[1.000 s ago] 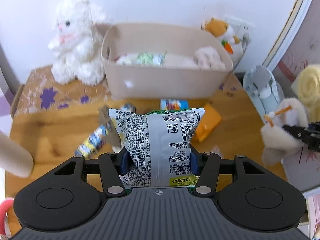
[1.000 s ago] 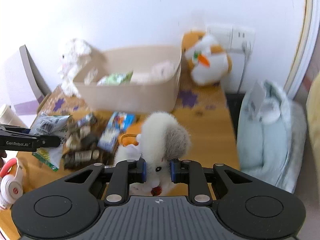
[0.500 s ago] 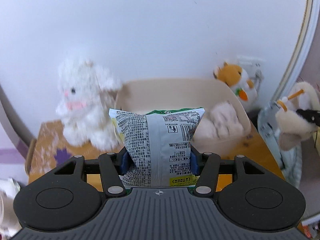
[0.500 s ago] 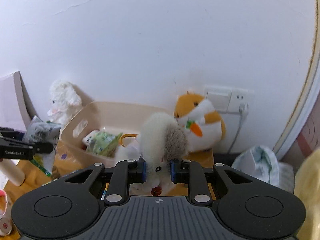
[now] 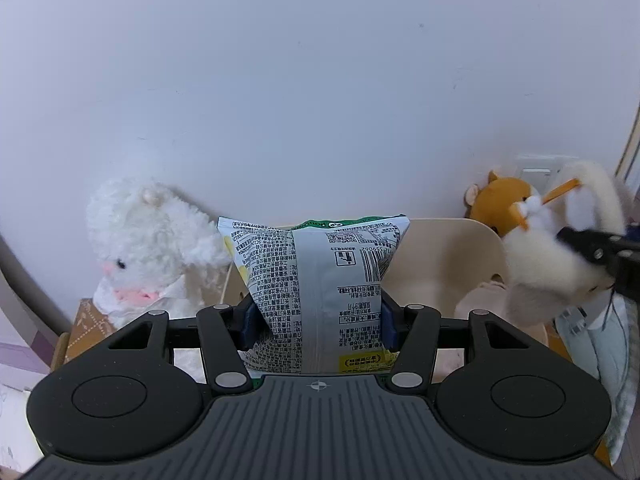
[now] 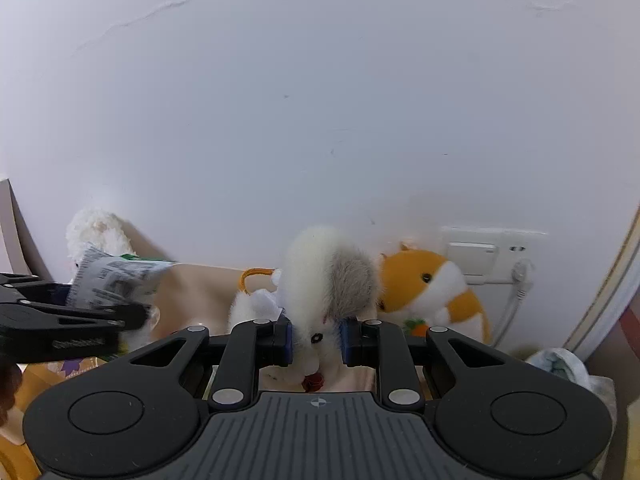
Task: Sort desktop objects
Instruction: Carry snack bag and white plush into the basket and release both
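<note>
Left gripper (image 5: 316,322): jaws clamped on a silver snack bag (image 5: 316,280), blue pads pressing its two sides, printed back panel and barcode facing the camera. Bag held upright in the air in front of the beige storage bin (image 5: 448,264), its top edge level with the bin's rim.

Right gripper (image 6: 316,340): jaws narrow, pinched on a white-and-grey plush toy (image 6: 328,276) (orange loop at its left side, small dark eye between the pads). Toy held aloft in front of the bin's opening.

Behind the bin, against the white wall (image 6: 320,120): fluffy white plush lamb (image 5: 148,248) to the left, orange-and-white hamster plush (image 6: 432,292) holding a carrot to the right. Wall socket (image 6: 488,256) with a white plug directly behind the hamster.

Inside the bin: pale soft item visible at the right end in the left wrist view, type not discernible. Patterned tabletop corner (image 5: 86,328) visible below the lamb.
</note>
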{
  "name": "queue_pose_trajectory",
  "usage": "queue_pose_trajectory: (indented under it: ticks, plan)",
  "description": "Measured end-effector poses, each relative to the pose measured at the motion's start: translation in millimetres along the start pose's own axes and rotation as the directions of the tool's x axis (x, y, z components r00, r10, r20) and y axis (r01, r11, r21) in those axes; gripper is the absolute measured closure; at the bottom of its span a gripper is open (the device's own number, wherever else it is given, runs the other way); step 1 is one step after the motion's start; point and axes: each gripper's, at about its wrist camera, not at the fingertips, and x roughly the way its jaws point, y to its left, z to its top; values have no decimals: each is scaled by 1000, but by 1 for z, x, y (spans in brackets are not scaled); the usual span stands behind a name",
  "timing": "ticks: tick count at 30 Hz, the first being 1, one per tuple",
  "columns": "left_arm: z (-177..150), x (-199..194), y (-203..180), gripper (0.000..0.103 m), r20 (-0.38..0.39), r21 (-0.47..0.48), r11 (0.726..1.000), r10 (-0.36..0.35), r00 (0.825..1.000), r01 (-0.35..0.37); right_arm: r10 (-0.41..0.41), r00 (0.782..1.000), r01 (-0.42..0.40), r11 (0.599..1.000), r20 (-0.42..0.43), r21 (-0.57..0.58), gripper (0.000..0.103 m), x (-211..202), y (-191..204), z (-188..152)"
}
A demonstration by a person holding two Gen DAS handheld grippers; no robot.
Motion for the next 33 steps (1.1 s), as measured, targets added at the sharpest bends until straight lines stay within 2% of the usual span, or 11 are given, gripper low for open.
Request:
queue_pose_trajectory:
  ticks: [3,9,11,12,13,14,18,22,27,33]
  plan:
    - [-1,15,-1,46,-26,-17,1000,8,1000,-8,-4,1000,4,1000,-24,-8,84,19,8,-4]
    - [-15,39,-2,45,-66,20,1000,7,998,-6,-26,993,27,1000,-114,11,82,52,17,-22]
    - [-18,44,-2,38,-81,28,1000,1,997,1,-30,991,31,1000,-129,0,61,57,20,-27]
    - [-18,44,-2,34,-80,32,999,3,997,-1,-33,991,32,999,-132,-9,57,59,23,-30]
    - [-19,43,-2,27,-74,36,999,5,997,-2,-34,990,32,999,-134,-21,49,60,26,-32]
    - [-20,42,-1,24,-64,40,999,4,998,-2,-32,990,28,999,-135,-32,39,60,28,-33]
    - [-23,37,2,23,-59,62,998,-13,998,17,-42,993,34,997,-113,-73,24,53,32,-37]
    - [-25,25,15,22,-40,46,998,-29,999,31,-33,997,28,997,-67,-69,2,39,25,-41]
    - [-31,9,33,21,-39,47,997,-51,998,53,2,999,-6,998,-47,-68,0,20,17,-53]
    - [-50,-8,60,21,-80,77,993,-79,994,85,27,996,-33,997,-90,-64,0,8,3,-77]
